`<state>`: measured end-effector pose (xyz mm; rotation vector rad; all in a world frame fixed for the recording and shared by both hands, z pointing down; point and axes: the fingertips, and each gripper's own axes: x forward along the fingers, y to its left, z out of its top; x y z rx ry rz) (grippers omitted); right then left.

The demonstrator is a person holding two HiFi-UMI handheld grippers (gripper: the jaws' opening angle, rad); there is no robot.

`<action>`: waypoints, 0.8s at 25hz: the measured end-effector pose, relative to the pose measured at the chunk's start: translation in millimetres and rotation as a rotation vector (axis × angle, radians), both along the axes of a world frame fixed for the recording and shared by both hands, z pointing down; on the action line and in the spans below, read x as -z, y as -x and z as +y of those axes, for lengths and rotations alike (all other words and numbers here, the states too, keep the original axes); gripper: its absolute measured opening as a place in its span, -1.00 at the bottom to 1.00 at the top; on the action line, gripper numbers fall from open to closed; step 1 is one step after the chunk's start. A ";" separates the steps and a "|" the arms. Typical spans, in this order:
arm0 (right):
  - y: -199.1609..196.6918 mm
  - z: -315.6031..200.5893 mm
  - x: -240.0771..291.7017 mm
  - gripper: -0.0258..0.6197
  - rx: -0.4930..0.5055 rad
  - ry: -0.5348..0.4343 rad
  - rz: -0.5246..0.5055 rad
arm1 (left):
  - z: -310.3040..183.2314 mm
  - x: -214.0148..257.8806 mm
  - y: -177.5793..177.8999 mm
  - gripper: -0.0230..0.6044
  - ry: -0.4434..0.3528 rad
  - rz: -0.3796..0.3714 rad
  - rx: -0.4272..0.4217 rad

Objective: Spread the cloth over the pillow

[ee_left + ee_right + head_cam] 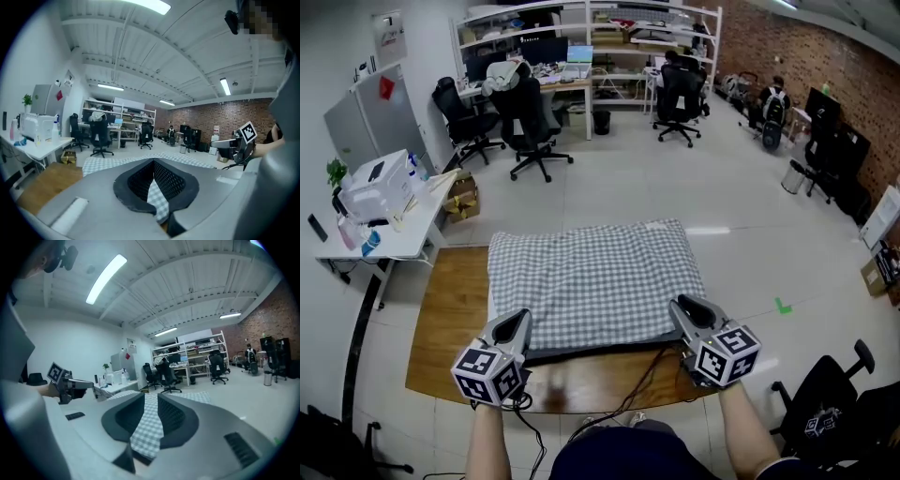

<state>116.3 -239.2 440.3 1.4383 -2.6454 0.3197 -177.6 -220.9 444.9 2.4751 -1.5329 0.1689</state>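
Note:
A blue-and-white checked cloth [591,281] lies spread flat over the pillow, which shows only as a dark strip [600,353] under the cloth's near edge. Both rest on a wooden table [450,309]. My left gripper [517,322] hovers at the cloth's near left corner, its jaws shut tip to tip [153,161] with nothing pinched; the cloth [157,199] shows below them. At the near right corner my right gripper [684,307] stands open [151,395], and the cloth [147,427] is seen through the gap, not pressed by the pads.
A white side table [389,234] with a printer [377,186] stands to the left, a cardboard box [461,197] beside it. Office chairs [530,122] and desks fill the back. A black chair [825,412] sits at the near right. Cables [628,384] trail over the table's front edge.

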 end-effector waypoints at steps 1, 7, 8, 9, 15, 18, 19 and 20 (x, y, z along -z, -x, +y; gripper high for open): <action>11.0 -2.8 6.4 -0.62 0.021 -0.012 -0.018 | -4.8 6.5 -9.0 -0.93 -0.016 0.009 -0.007; 69.9 -11.0 26.1 -0.75 0.143 -0.035 -0.090 | -20.1 30.2 -51.9 -0.92 -0.046 0.103 -0.053; 78.0 -11.7 25.8 -0.75 0.158 -0.031 -0.096 | -20.9 30.7 -57.1 -0.92 -0.044 0.114 -0.060; 85.0 -12.3 24.9 -0.77 0.169 -0.030 -0.097 | -21.3 30.5 -62.0 -0.92 -0.043 0.124 -0.066; 115.3 -8.8 19.0 -0.92 0.211 -0.048 -0.063 | -19.7 24.5 -82.0 -0.92 -0.025 0.139 -0.087; 123.0 -7.8 13.0 -0.92 0.218 -0.040 -0.052 | -19.5 10.9 -81.2 -0.92 -0.011 0.114 -0.061; 125.3 -6.3 10.1 -0.92 0.224 -0.034 -0.049 | -18.8 1.8 -76.2 -0.92 0.001 0.098 -0.037; 127.6 -4.2 7.2 -0.92 0.231 -0.028 -0.047 | -17.5 -9.1 -68.4 -0.91 0.020 0.088 -0.007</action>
